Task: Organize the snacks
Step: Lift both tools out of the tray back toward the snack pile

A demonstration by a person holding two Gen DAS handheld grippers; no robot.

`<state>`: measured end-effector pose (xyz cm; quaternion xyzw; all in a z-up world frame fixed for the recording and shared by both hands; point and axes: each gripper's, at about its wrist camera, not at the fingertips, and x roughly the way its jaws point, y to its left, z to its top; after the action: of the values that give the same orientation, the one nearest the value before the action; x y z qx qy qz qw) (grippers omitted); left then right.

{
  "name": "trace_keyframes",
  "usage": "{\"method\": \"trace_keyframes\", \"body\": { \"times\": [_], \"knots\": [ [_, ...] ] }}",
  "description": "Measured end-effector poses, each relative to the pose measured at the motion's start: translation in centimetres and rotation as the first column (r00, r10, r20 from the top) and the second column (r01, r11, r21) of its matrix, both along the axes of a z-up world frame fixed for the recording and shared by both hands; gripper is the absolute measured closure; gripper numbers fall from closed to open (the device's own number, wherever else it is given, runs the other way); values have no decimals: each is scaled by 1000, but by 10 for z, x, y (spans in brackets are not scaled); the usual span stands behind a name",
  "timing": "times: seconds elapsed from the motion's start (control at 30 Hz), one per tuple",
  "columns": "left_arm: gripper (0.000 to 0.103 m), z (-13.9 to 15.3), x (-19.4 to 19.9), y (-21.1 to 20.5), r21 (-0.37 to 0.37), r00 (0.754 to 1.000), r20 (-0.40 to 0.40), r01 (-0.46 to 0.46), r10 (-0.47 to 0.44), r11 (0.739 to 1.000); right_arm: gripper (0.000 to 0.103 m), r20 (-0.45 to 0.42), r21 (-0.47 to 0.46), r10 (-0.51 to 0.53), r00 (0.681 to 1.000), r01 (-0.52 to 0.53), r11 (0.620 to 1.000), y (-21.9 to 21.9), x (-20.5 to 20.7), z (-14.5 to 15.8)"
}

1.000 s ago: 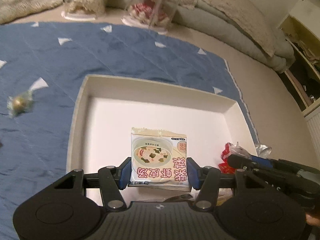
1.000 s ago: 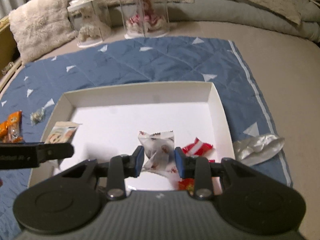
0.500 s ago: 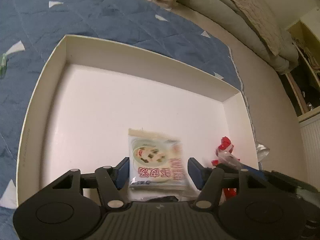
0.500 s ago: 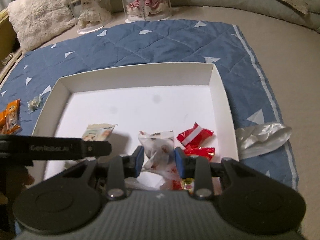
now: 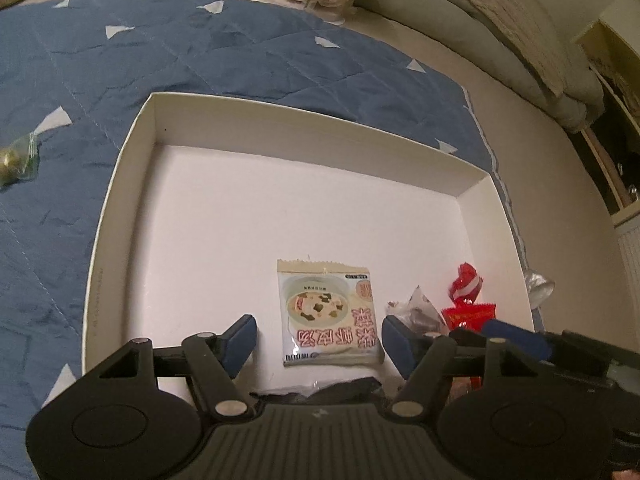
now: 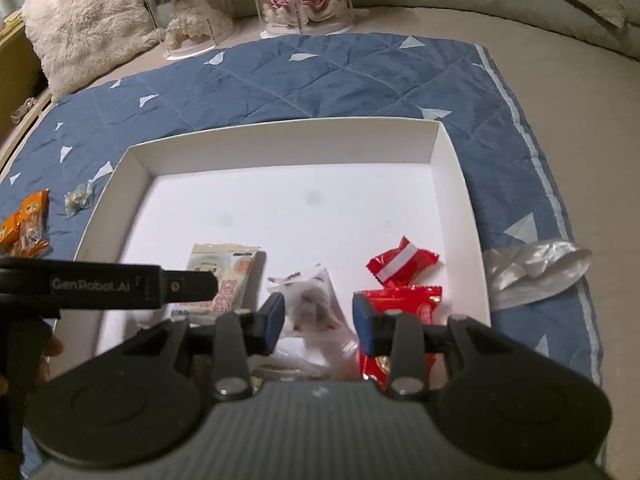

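Left gripper (image 5: pixel 318 342), jaws just opened, stands spread over the soup packet (image 5: pixel 329 318) lying flat in the white box (image 5: pixel 120 184). Right gripper (image 6: pixel 318 322), just loosening, straddles the clear candy bag (image 6: pixel 316 306). Depositing step; next, likely fetch the sweets outside.

White box (image 6: pixel 452 168), red packets (image 6: pixel 402 266), right gripper (image 6: pixel 318 322) (jaws just parting) around clear packet (image 6: pixel 310 304)

The left gripper (image 6: pixel 176 286) arm, seen from the right wrist, bears "GenRobot.AI" in pale letters. The soup packet (image 5: pixel 329 314), lying near the box's (image 5: pixel 120 184) near edge, carries large pink Chinese characters, upside down here; its small print is unreadable.
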<state>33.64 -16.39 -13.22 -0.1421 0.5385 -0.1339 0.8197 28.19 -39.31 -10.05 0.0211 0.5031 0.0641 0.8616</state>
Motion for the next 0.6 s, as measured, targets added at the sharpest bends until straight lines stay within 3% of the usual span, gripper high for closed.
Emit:
{"method": "trace_keyframes", "body": {
  "times": [0.6],
  "knots": [
    [33,40,-40,7,66,996,55,63,-67,996,48,56,-2,-31,998,31,1000,-10,-36,34]
  ]
}}
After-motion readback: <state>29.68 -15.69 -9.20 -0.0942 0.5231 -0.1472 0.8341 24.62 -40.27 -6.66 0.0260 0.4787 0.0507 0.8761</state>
